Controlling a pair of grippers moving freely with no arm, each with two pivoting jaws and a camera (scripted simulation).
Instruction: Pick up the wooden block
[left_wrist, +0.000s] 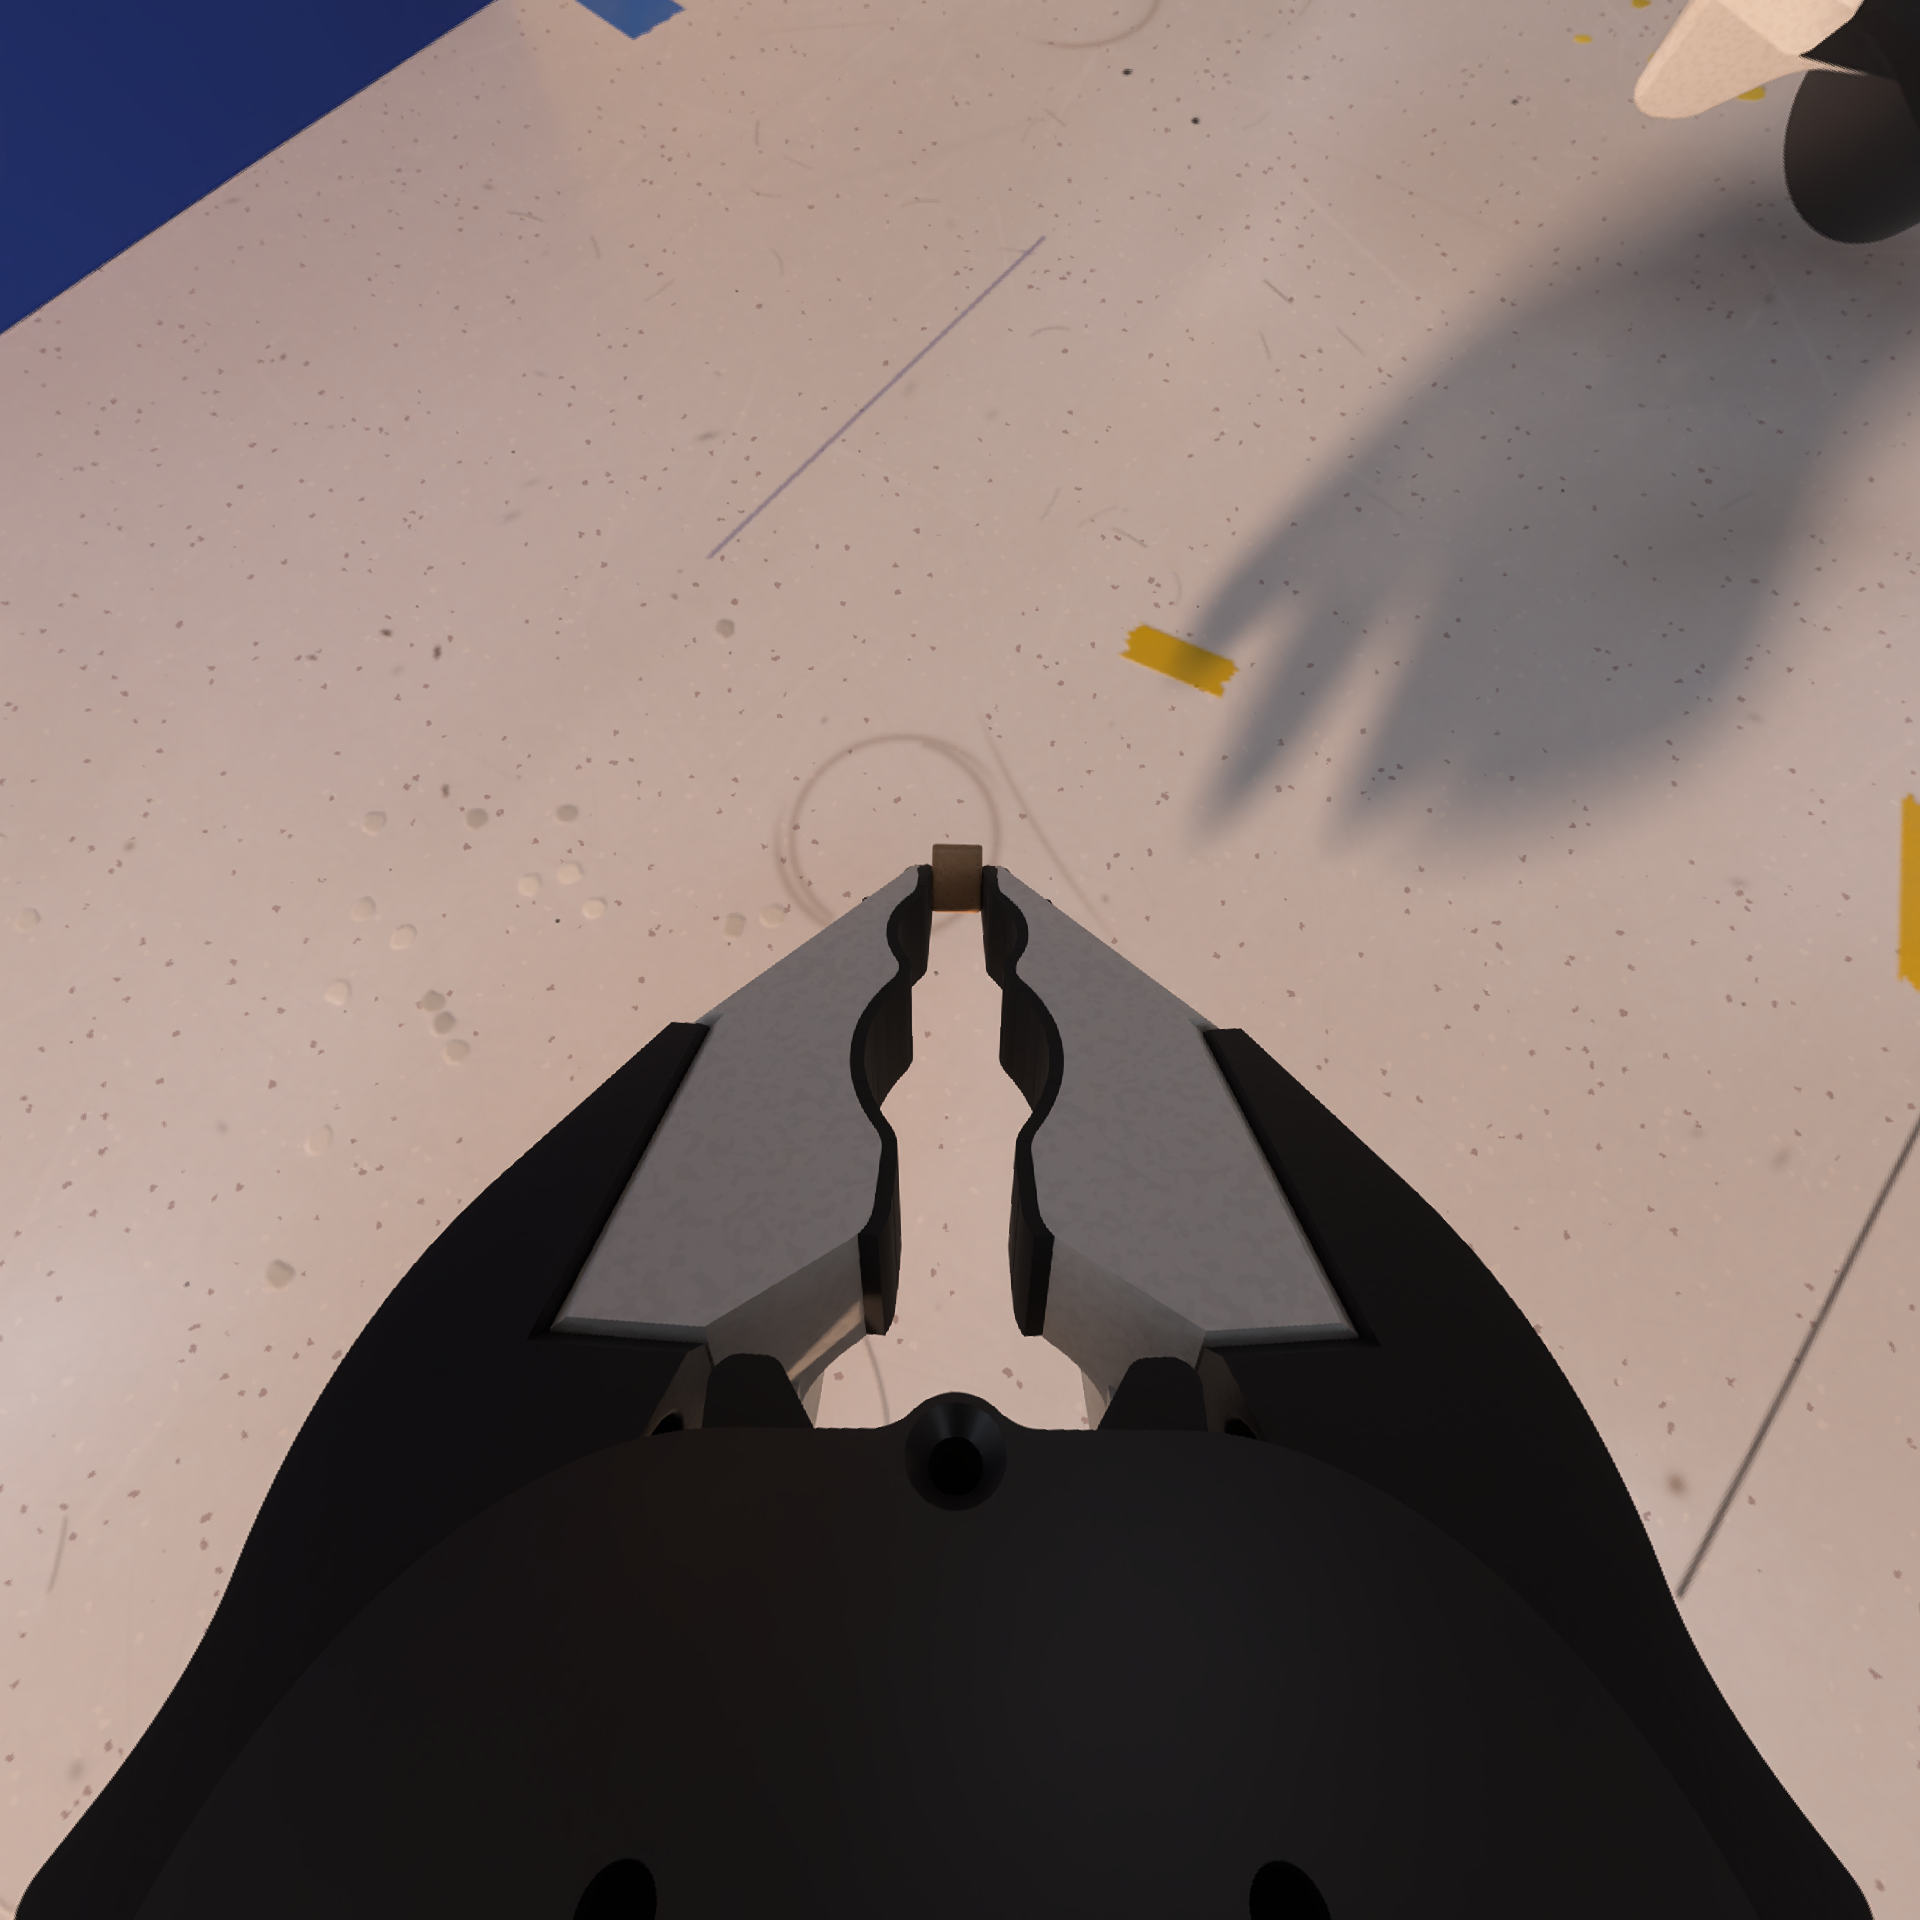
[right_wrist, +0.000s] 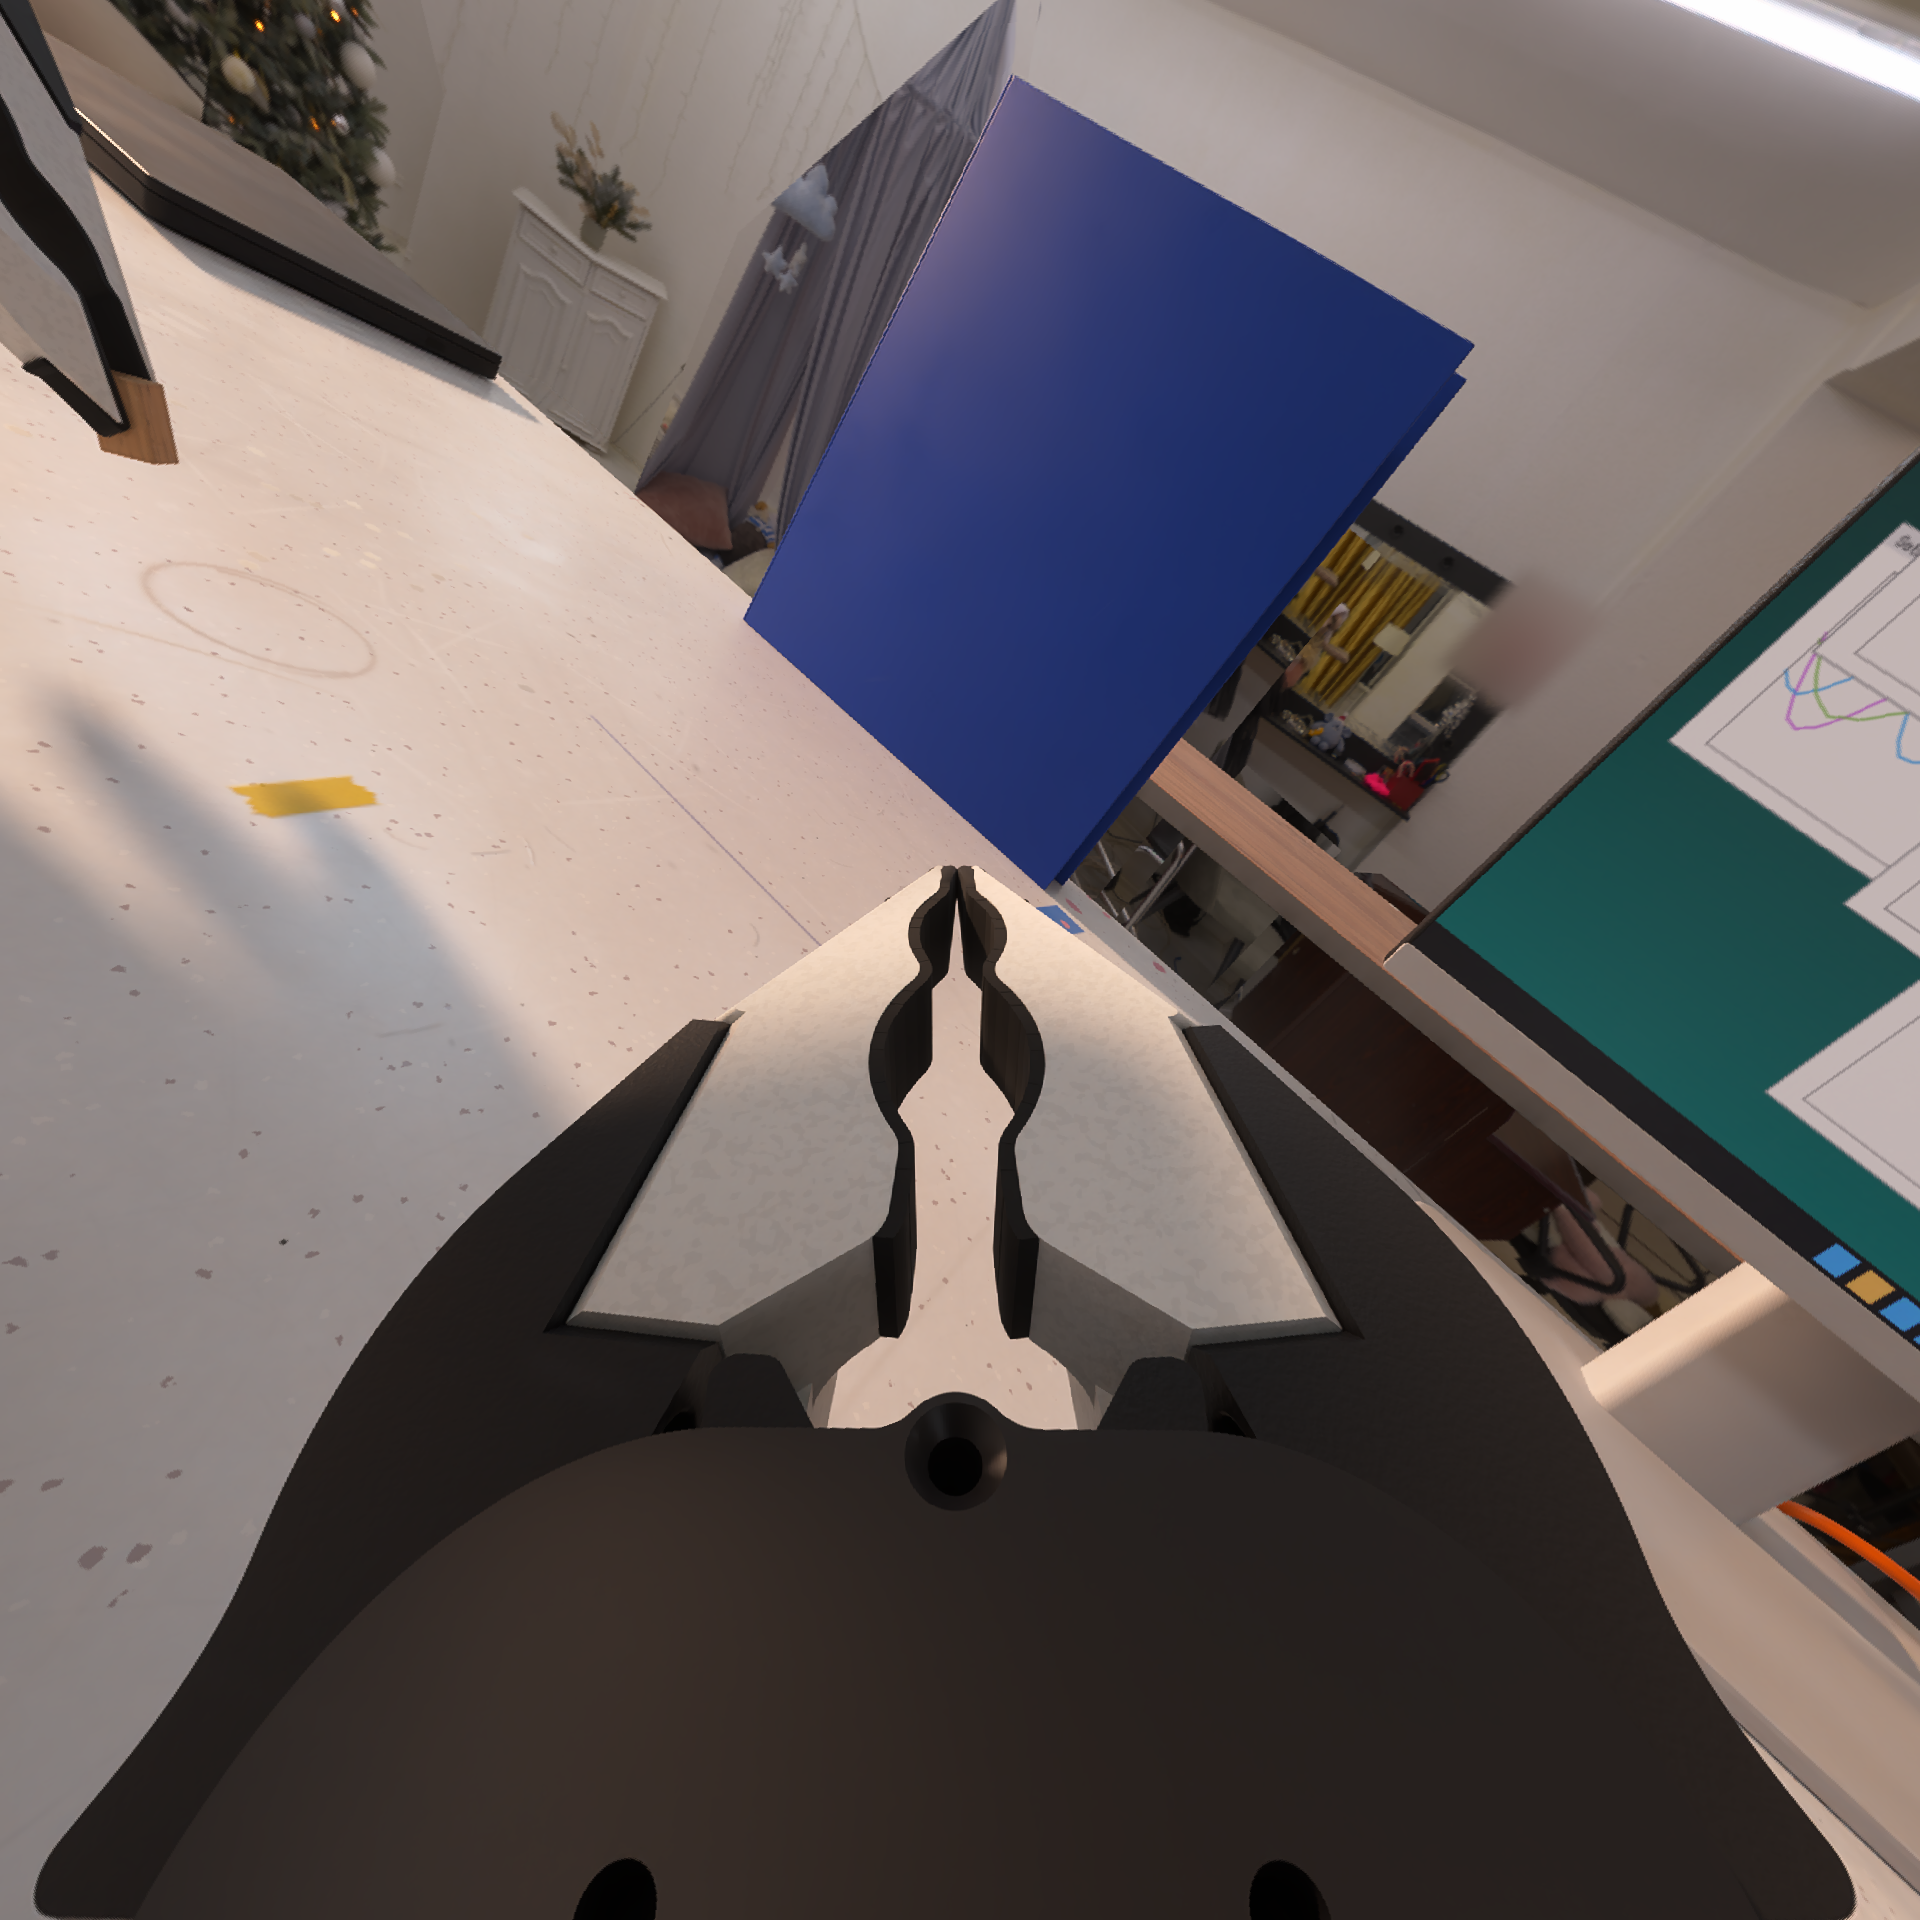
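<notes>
Left hand-held gripper (left_wrist: 957, 883): fingertips clamped on either side of the wooden block (left_wrist: 957, 878), small, tan, pinched at the very tips. Seen from the right wrist view at upper left, block (right_wrist: 145, 421) raised clear of the bench (right_wrist: 416, 1039), lower end poking out below the fingers (right_wrist: 73, 260).

Right hand-held gripper (right_wrist: 957, 881): tips drawn together, nothing between them, poised over the far bench edge; in the left wrist view, partly visible at the upper right corner (left_wrist: 1745, 52).

Bench surface: pale, speckled, scratched; faint ring mark (left_wrist: 894, 821) beneath the block; yellow tape strip (left_wrist: 1179, 660) just right of it, touching the edge of a broad gripper shadow (left_wrist: 1507, 582); thin straight pen line (left_wrist: 878, 395) farther out.

Beyond: blue panel (right_wrist: 1091, 468) standing at the bench edge; monitor (right_wrist: 1714, 935) at right with teal screen and plot windows.
</notes>
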